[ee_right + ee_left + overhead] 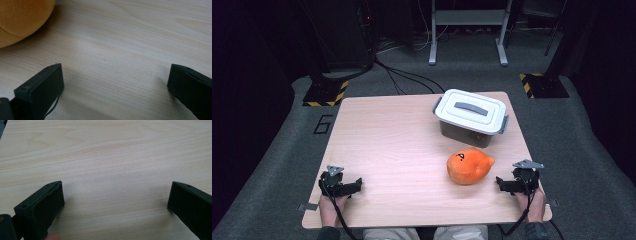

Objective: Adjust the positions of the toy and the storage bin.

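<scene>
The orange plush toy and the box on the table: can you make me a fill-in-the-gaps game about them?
1. The plush toy on the table is the colour ____.
2. The lid on the grey box is ____, so nothing can go in yet.
3. The gripper nearest the plush toy is the ____ gripper.
4. The jaws of the left gripper stand ____, with bare wood between them.

Missing words: orange; shut; right; open

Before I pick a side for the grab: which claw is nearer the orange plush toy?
Right. The right claw rests just beside the orange plush toy, open and apart from it; the left claw sits across the table, open.
</scene>
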